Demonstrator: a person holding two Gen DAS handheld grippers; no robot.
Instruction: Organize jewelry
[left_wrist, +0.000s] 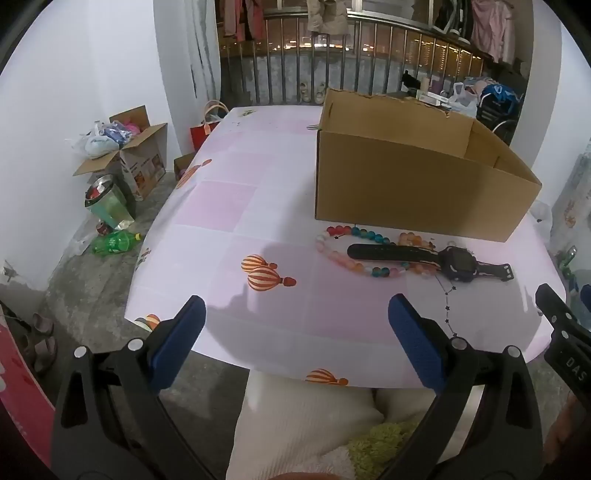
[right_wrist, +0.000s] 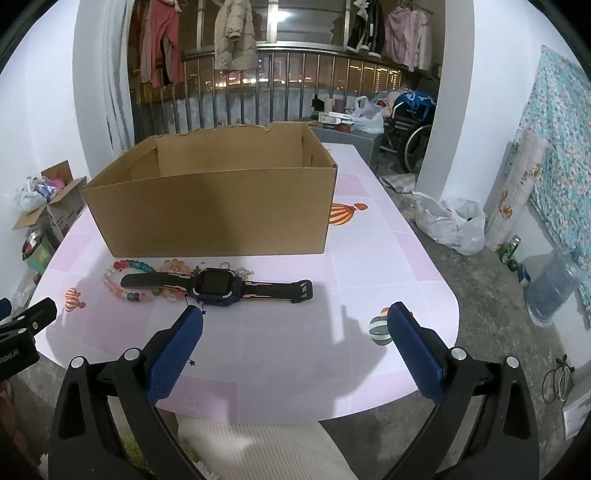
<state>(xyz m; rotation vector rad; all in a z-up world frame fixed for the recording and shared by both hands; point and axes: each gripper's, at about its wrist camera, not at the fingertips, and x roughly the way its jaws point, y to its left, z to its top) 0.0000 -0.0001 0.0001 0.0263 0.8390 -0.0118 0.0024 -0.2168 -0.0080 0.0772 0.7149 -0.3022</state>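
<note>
both of your tools, the left gripper (left_wrist: 297, 325) and right gripper (right_wrist: 295, 328), are hanging wide and empty above the table (right_wrist: 369, 258), where the watch (right_wrist: 216, 287) is lying across the bead bracelet (right_wrist: 122, 284) before the cardboard box (right_wrist: 218, 210).

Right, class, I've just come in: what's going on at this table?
A person holds two open grippers, left gripper and right gripper, above the near table edge, gripping nothing. A watch lies across a bead bracelet before an open cardboard box. Nothing has visibly been sorted yet.
</note>
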